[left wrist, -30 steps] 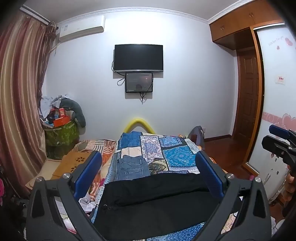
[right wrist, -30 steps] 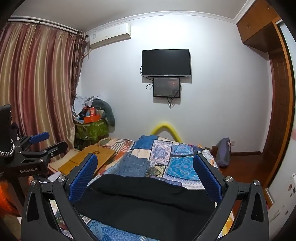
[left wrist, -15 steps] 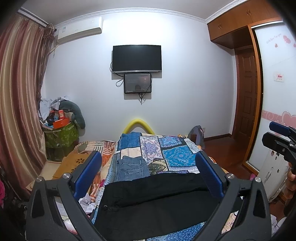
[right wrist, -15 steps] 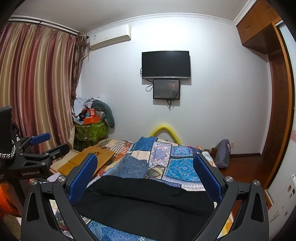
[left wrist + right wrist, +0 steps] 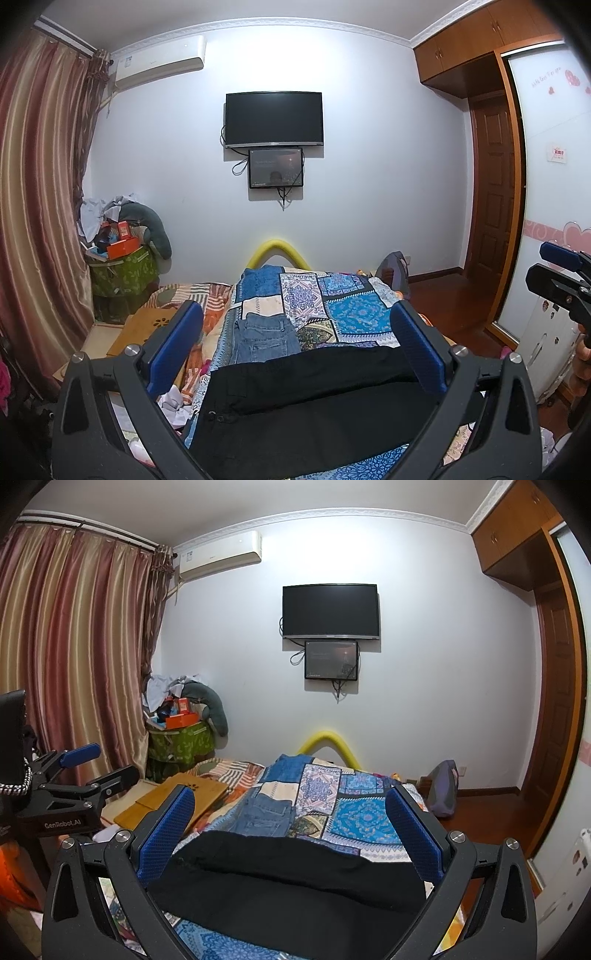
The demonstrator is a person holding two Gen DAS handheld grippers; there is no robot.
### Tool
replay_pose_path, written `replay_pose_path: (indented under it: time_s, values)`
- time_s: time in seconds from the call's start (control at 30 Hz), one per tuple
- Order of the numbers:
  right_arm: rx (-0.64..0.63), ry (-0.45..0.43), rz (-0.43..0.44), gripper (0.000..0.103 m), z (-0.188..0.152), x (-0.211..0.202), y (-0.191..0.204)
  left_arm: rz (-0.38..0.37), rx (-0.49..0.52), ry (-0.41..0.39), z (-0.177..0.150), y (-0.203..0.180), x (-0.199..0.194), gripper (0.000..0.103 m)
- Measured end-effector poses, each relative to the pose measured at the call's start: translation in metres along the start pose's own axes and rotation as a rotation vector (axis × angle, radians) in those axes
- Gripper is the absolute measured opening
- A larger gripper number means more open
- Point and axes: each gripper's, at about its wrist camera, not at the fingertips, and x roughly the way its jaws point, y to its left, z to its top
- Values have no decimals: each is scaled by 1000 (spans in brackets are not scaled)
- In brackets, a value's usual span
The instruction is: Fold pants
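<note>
Black pants (image 5: 314,406) lie spread across the near end of a bed with a blue patchwork cover (image 5: 343,314); they also show in the right wrist view (image 5: 291,882). Folded blue jeans (image 5: 264,336) lie on the cover beyond them, also seen in the right wrist view (image 5: 264,814). My left gripper (image 5: 295,332) is open and empty, held above the black pants. My right gripper (image 5: 290,812) is open and empty above the same pants. The right gripper shows at the right edge of the left wrist view (image 5: 561,280), and the left gripper at the left of the right wrist view (image 5: 70,786).
A wooden lap desk (image 5: 173,801) lies on the bed's left side. A green box piled with clutter (image 5: 122,266) stands by the curtain. A TV (image 5: 273,118) hangs on the far wall. A bag (image 5: 443,786) sits on the floor right of the bed, near a wooden door (image 5: 491,192).
Both cameras have tilted slightly, so the room sits a little lower in view. Both grippers stay open and the pants have not moved.
</note>
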Motion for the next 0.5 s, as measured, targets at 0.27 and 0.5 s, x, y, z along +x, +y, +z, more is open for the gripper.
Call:
replay_pose_path:
  time_s: [0.27,0.5]
  values:
    - [1,0,-2,103,-2,1,1,0,4,-6,-3,1,-1,103]
    - [1,-1,-3,103,-2,1,1,-8,-7,0,-3,1,1,103]
